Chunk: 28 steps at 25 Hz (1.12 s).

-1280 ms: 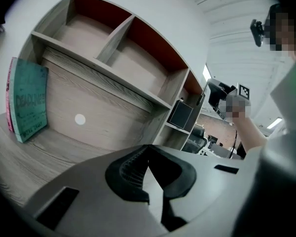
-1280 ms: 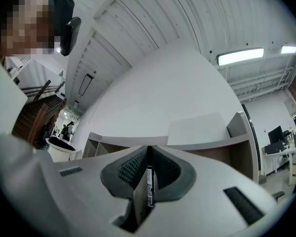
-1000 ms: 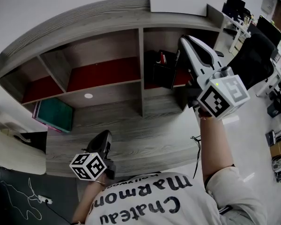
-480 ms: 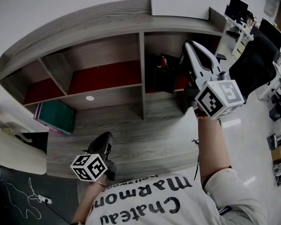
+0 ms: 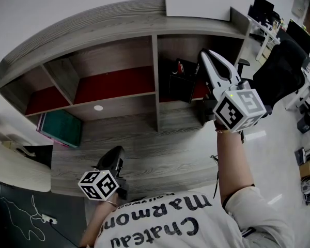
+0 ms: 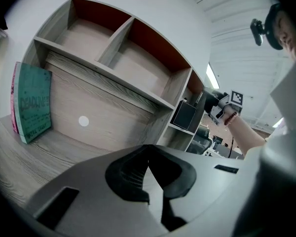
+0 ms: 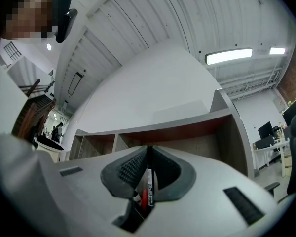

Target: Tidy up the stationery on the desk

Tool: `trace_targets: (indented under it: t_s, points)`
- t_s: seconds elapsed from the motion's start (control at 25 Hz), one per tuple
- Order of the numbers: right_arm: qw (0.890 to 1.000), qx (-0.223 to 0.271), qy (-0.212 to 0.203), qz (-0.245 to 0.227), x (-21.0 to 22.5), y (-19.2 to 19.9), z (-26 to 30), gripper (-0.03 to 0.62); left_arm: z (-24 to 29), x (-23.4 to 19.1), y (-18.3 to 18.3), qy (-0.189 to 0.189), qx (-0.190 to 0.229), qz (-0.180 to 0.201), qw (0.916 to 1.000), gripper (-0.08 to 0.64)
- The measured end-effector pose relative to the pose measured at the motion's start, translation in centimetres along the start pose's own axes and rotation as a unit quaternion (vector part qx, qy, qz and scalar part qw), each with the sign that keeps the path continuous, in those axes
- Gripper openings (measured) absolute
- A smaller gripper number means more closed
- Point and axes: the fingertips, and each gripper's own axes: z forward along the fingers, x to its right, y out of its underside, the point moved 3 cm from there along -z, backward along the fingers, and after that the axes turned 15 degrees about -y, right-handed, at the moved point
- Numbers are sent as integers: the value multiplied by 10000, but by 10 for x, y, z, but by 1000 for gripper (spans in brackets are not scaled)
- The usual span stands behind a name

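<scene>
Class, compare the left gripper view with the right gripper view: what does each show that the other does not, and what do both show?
Only the left gripper view: the left gripper, shut and empty; a green book standing on the desk; a black box in a shelf compartment; and the right gripper far off.
Only the right gripper view: that gripper shut on a pen, and ceiling lights.
Both: the wooden shelf.
</scene>
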Motion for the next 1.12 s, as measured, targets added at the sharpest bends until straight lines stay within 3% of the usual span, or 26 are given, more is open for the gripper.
trace_targets:
  t_s: [1.12]
  points:
    - [9967,-728,122,329,4,55,-6,46,-2,-7,4,-48,-40,-60,10000,14]
